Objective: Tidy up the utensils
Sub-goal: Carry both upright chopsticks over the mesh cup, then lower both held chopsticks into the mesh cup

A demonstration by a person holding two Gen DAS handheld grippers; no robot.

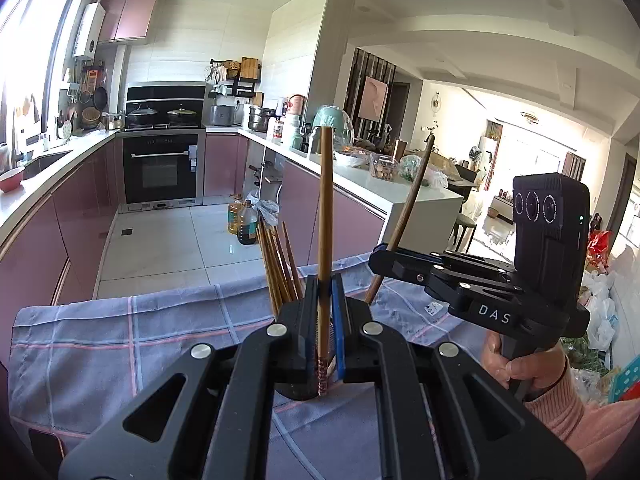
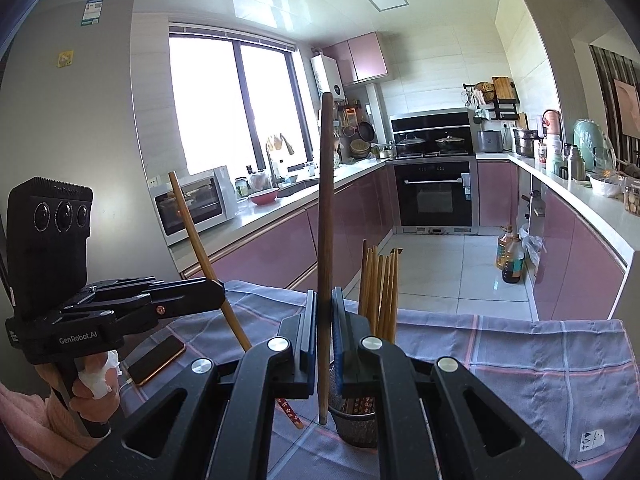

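My left gripper (image 1: 325, 280) is shut on a light bamboo chopstick (image 1: 325, 208) that stands nearly upright, patterned tip down. In the right wrist view this left gripper (image 2: 218, 286) holds that light chopstick (image 2: 192, 224) slanted, its tip left of a dark mesh holder (image 2: 356, 420). My right gripper (image 2: 325, 296) is shut on a dark brown chopstick (image 2: 326, 200), upright, its lower end just left of the holder's rim. Several bamboo chopsticks (image 2: 380, 288) stand in the holder. The right gripper (image 1: 378, 254) with its dark chopstick (image 1: 412, 196) shows at the right of the left wrist view.
A blue checked cloth (image 2: 520, 360) covers the table. A phone (image 2: 156, 360) lies on it at the left. Past the table's far edge are the tiled floor, oil bottles (image 2: 510, 260), pink cabinets and an oven (image 2: 434, 196). A person's hands grip both handles.
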